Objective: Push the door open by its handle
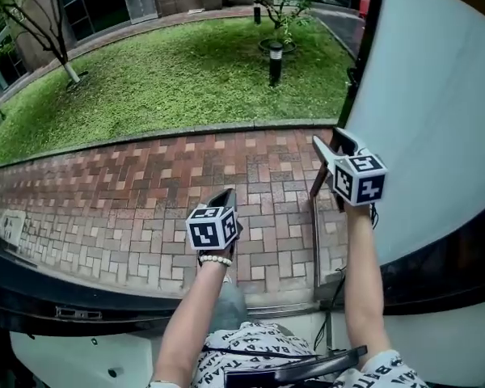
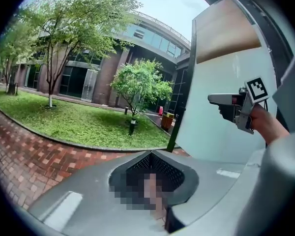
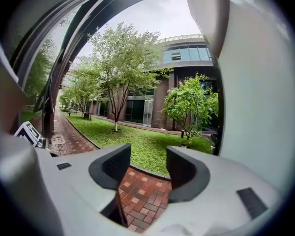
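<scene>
a black-and-white printed garment (image 1: 250, 354) and two bare forearms fill the near edge of the head view, with a white bead bracelet (image 1: 216, 259) on the left wrist. the left gripper (image 1: 224, 198), a grey two-jaw claw with a marker cube, is held over red-brown brick paving (image 1: 129, 192); its own view shows the jaws pressed together with nothing between them. the right gripper (image 1: 333, 145), the same build, is raised further out and to the right, its jaws spread with only paving and grass showing in the gap.

the pale frosted door panel with a dark edge (image 1: 436, 120) stands swung outward on the right, cut off by the picture's edge. its slim upright metal bar handle (image 1: 315, 233) sits just left of the panel, below the right gripper; whether the claw touches it cannot be told, and the bar's lower end is lost against the dark threshold.

far off, beside the door's outer edge, stands a yellow-topped bin (image 2: 167, 119), its contents not visible. a green lawn (image 1: 170, 79) with a short dark bollard lamp (image 1: 276, 61) lies beyond the paving, and brick-and-glass buildings rise behind it.
</scene>
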Motion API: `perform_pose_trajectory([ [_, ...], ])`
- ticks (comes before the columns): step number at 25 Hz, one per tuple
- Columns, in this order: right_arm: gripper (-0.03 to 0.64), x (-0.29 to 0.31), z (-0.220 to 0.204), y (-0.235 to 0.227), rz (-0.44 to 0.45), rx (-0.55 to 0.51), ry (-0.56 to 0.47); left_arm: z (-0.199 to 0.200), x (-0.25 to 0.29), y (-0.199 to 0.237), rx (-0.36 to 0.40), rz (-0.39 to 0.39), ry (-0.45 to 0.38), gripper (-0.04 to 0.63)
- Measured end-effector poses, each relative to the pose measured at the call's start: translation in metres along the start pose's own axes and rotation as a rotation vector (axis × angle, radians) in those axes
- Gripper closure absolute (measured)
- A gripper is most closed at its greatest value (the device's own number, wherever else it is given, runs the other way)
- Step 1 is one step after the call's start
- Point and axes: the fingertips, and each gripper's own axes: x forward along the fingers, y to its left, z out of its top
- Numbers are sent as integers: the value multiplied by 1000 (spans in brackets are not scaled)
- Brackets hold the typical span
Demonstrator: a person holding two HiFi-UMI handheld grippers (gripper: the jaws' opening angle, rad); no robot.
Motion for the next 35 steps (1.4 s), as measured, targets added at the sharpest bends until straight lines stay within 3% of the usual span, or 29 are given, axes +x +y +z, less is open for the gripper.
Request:
perform_pose_trajectory([
  [3,431,-24,0,30,32,-7,-26,-1,-28,-10,7,7,-23,611],
  [7,571,-42,-7,62,60,4,-63,-12,-49,-17,-14,0,-13,611],
  [10,575,-60,-14,86,79,22,-98,-14,-62,-25,0,-5,-18,611],
  [12,617,-72,-16,98,89,54,-135,-13,-67,-34,22,-20,-22,611],
  [17,617,-103,-39,131,100,119,-145,-23,-93,-48,48,-54,-22,611],
  [25,617,-165,-55,199,82,43,-75,-64,-161,-46,15,-86,-23,611],
  [35,617,-260,-89,295,57,47,18,-121,-272,-32,-18,-107,-29,611],
])
